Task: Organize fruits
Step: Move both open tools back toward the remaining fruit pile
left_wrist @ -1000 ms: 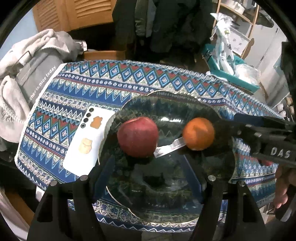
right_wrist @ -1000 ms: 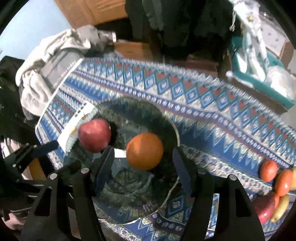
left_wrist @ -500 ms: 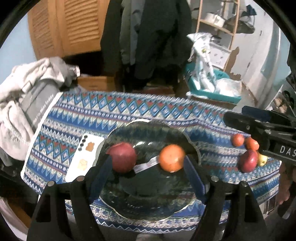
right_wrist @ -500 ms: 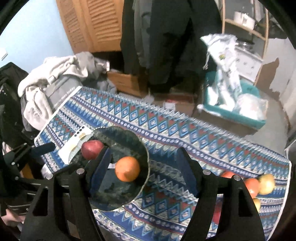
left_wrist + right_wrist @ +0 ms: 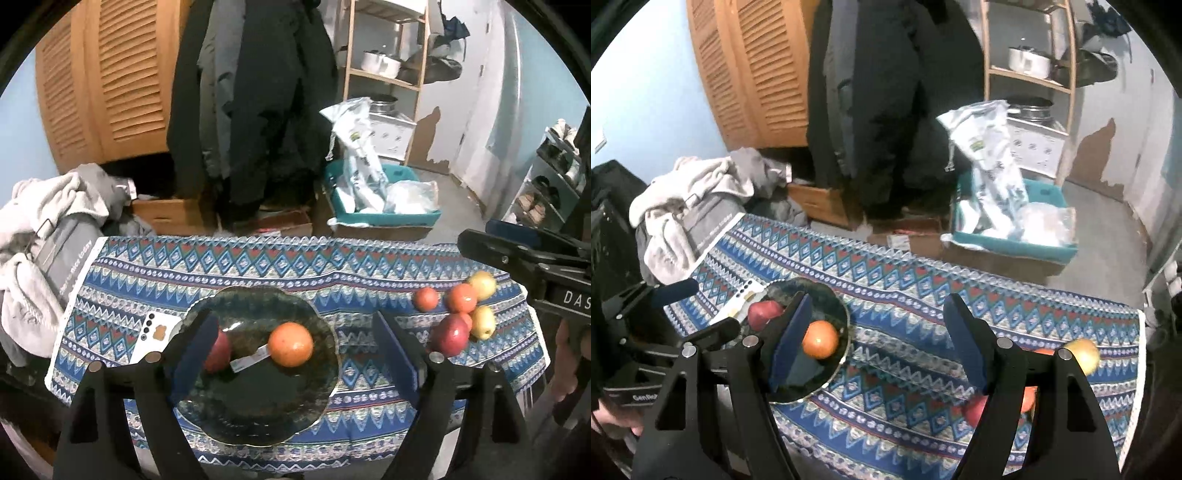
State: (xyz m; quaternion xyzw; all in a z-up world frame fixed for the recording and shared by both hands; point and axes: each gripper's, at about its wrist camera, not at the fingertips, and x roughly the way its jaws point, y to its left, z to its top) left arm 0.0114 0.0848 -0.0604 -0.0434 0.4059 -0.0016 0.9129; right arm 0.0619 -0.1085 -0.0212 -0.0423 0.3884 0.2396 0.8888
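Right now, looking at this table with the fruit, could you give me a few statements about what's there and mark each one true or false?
1. An orange and a red apple lie on the dark glass plate. True.
2. The left gripper is clamped on the orange. False: its jaws are opening, high above the plate, holding nothing.
3. A white phone lies on the patterned tablecloth beside the plate. True.
4. All the fruit is already on the plate. False: a pile of loose fruit sits on the cloth, apart from the plate.
5. The right gripper carries a yellow apple. False: its jaws are opening and empty.
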